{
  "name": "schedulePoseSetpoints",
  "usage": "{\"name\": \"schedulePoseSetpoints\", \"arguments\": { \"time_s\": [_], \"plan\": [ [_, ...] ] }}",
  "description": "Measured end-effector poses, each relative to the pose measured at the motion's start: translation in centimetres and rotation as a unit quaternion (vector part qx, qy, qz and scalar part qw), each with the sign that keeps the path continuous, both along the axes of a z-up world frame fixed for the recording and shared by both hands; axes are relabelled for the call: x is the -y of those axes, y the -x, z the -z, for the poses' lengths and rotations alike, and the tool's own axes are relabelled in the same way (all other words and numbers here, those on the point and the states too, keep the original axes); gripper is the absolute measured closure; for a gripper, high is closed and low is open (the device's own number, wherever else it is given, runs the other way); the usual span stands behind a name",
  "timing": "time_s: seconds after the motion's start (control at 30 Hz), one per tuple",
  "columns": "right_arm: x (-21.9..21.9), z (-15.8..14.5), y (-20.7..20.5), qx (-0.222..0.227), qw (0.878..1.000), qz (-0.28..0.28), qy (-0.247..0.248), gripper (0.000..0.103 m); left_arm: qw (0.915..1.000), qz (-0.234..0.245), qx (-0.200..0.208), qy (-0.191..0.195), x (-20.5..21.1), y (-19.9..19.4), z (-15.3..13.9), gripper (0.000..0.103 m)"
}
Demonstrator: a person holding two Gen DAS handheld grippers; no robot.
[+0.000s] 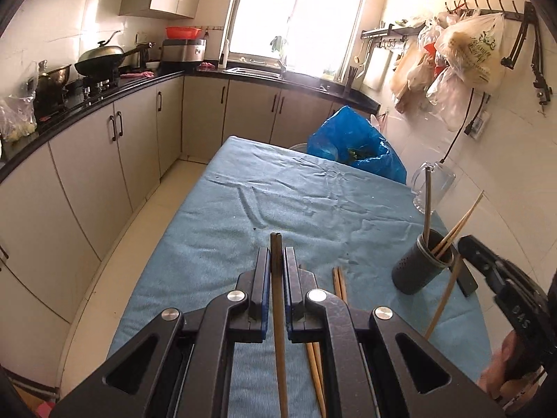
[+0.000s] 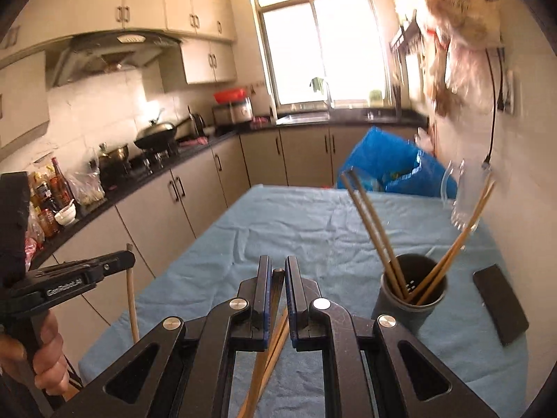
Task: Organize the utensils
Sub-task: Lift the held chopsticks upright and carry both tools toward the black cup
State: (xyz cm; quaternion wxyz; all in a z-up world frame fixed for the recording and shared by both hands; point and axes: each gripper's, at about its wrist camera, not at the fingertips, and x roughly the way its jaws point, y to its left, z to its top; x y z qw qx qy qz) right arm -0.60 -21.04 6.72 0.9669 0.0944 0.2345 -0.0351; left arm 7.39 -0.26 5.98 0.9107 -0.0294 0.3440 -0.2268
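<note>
The left claw (image 1: pixel 276 261) was clamped on a single wooden chopstick (image 1: pixel 278 313), whose dark tip stuck out just past the pads while the paler shaft ran back under the claw body. The right claw (image 2: pixel 277 275) was likewise clamped on a dark-tipped chopstick (image 2: pixel 276 289), with two more loose chopsticks (image 2: pixel 268 355) lying on the cloth beneath it. Both claws were held above a tabletop (image 1: pixel 278 191) covered with a wrinkled blue cloth. Near its right edge stood a dark cylindrical utensil holder (image 2: pixel 410 296), upright, with several chopsticks (image 2: pixel 376 230) leaning out of it, some to the left and some to the right. In the left wrist view the same holder (image 1: pixel 423 266) sat just beside the right claw's fingers (image 1: pixel 466 264), and another pair of chopsticks (image 1: pixel 339 282) lay flat on the cloth between the left claw and the holder. A flat black rectangular object (image 2: pixel 499 303) lay on the cloth right of the holder. A clear glass mug (image 1: pixel 431 184) and a blue plastic bag (image 1: pixel 355 146) stood at the far right of the tabletop
</note>
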Motion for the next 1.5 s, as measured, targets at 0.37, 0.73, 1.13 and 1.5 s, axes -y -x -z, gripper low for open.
{"name": "schedulePoseSetpoints", "arguments": {
  "time_s": [0.37, 0.73, 1.13, 1.5],
  "plan": [
    [0.8, -1.2, 3.7, 0.040, 0.999, 0.013, -0.001, 0.095, 0.9998, -0.006, 0.016, 0.010, -0.2, 1.6, -1.7, 0.097],
    [1.9, -1.5, 5.0, 0.054, 0.998, 0.027, -0.011, 0.095, 0.9994, 0.004, 0.034, 0.008, 1.5, 2.5, -3.2, 0.097],
    [2.9, -2.3, 5.7, 0.066, 0.997, 0.040, -0.023, 0.095, 0.9991, 0.012, 0.039, 0.009, 2.0, 2.6, -4.2, 0.097],
    [4.5, -2.6, 6.1, 0.070, 0.996, 0.044, -0.042, 0.095, 0.9988, 0.019, 0.044, 0.008, 2.4, 2.8, -4.8, 0.097]
  ]
}}
